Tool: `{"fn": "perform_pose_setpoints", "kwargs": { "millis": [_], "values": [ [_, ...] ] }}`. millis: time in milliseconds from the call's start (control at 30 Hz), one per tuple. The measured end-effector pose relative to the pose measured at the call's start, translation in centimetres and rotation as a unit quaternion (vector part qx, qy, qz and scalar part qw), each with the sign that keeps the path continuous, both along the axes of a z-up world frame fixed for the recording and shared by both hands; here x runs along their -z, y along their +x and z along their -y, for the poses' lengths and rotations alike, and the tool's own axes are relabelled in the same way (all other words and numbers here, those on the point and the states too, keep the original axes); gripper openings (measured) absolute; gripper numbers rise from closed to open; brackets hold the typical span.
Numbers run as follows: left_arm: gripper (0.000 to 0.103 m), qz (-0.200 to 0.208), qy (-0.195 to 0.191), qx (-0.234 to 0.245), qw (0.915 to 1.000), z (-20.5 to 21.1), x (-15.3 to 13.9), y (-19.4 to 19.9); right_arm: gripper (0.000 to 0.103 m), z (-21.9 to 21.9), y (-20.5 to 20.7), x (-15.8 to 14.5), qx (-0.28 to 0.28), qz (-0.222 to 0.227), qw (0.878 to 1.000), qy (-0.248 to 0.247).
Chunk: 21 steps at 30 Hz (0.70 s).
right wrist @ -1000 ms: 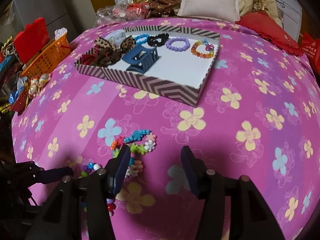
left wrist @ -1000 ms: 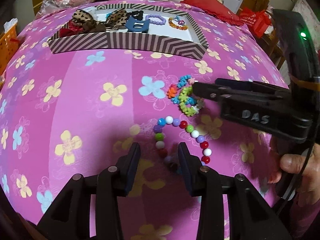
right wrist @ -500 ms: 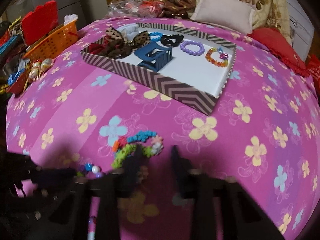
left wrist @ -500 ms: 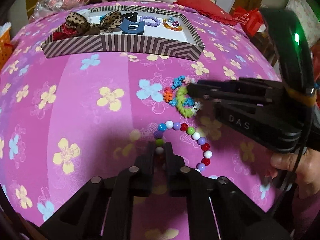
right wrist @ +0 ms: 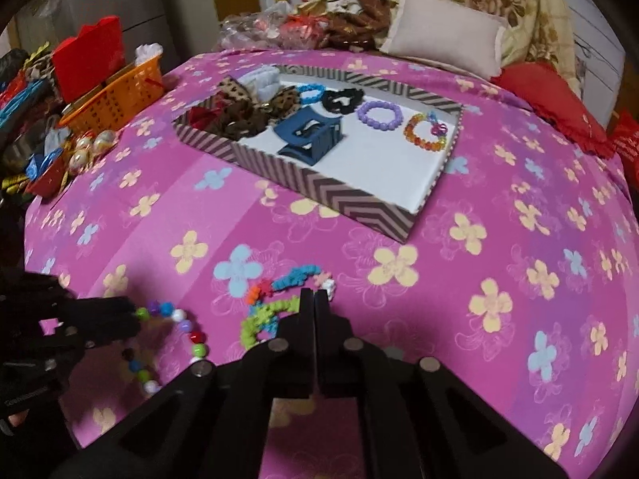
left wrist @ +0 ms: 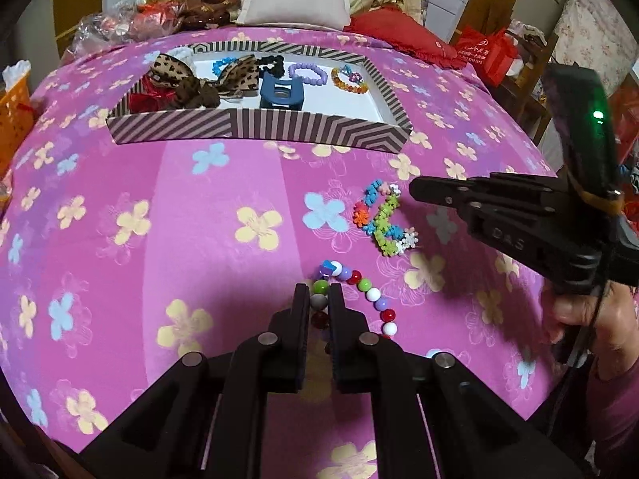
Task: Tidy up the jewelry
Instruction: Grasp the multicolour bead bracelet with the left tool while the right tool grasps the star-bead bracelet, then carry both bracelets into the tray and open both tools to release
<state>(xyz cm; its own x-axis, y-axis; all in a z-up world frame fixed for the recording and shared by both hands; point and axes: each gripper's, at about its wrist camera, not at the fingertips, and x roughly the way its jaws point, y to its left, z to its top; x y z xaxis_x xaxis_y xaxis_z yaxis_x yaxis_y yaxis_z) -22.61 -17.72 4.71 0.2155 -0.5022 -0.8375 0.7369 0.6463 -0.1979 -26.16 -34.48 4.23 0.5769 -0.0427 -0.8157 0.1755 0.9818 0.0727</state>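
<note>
Here, left tongs [left wrist: 319,299] clamping round-bead bracelet [left wrist: 361,293]; right tongs [right wrist: 314,299] closed beside flower-bead bracelet [right wrist: 275,299].

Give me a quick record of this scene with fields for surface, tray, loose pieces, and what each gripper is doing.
surface: pink floral bedspread
tray: striped tray, holding purple bracelet, orange bracelet, blue clip, leopard bows
loose pieces: bead bracelet and flower bracelet, both on the bedspread
left gripper: just closed onto a bead of the bead bracelet
right gripper: jaws together at the flower bracelet; whether they caught it is unclear
</note>
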Motion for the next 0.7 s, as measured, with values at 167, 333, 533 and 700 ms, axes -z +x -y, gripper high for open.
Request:
{"fn": "perform_pose_setpoints", "kwargs": {
  "millis": [167,333,533,700],
  "values": [
    [0.012,-0.001,0.008,-0.003,1.0,0.3,0.5,0.0,0.033,0.3,1.2,1.5,0.02,-0.012,1.0,0.007],
    [0.012,0.003,0.01,-0.007,0.9999,0.2,0.6,0.0,0.01,0.3,1.7,2.4,0.027,-0.006,1.0,0.003],
    [0.012,0.005,0.0,0.001,1.0,0.3,-0.4,-0.2,0.006,0.6,0.7,1.0,0.024,0.007,1.0,0.013],
    [0.012,0.021,-0.01,0.011,0.9997,0.7,-2.2,-0.4,0.006,1.0,-0.4,-1.9,0.022,0.04,0.999,0.026]
  ]
}}
